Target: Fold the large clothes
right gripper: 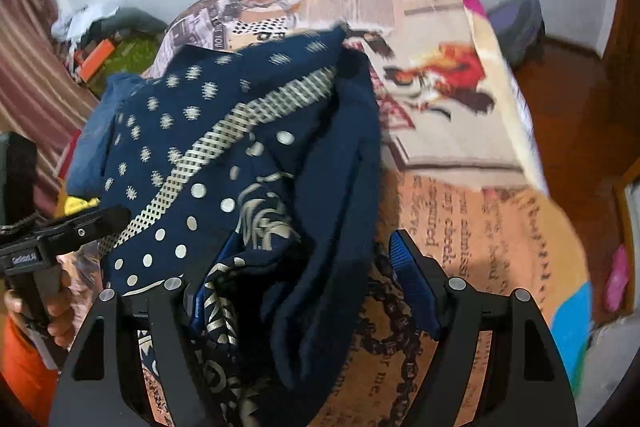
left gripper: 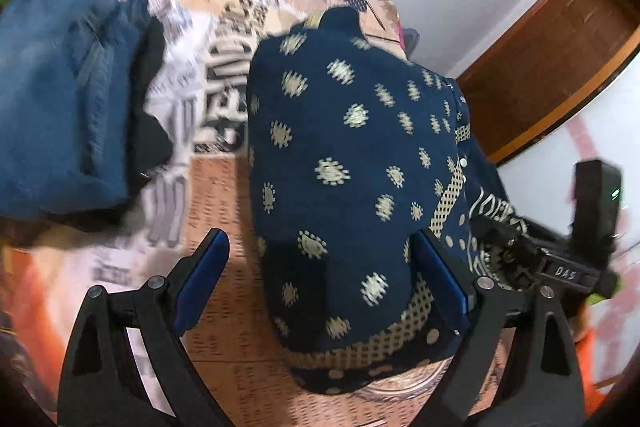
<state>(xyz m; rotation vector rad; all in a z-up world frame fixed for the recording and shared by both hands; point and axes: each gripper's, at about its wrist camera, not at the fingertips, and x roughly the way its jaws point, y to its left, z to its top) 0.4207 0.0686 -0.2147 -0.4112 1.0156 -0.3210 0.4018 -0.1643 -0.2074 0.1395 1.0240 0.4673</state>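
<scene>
- Spreading both grippers wide, we grasp nothing: the left gripper has its fingers released over the navy patterned garment, and the right gripper straddles its bunched folds.
- We see the garment lying mid-bed on the printed bedsheet.
- We find folded blue jeans crowding the left; bare sheet runs to the bed's right edge.

Bed under a printed newspaper-style sheet.
On it: the navy patterned garment in a heap, folded blue jeans well to its left.
</scene>
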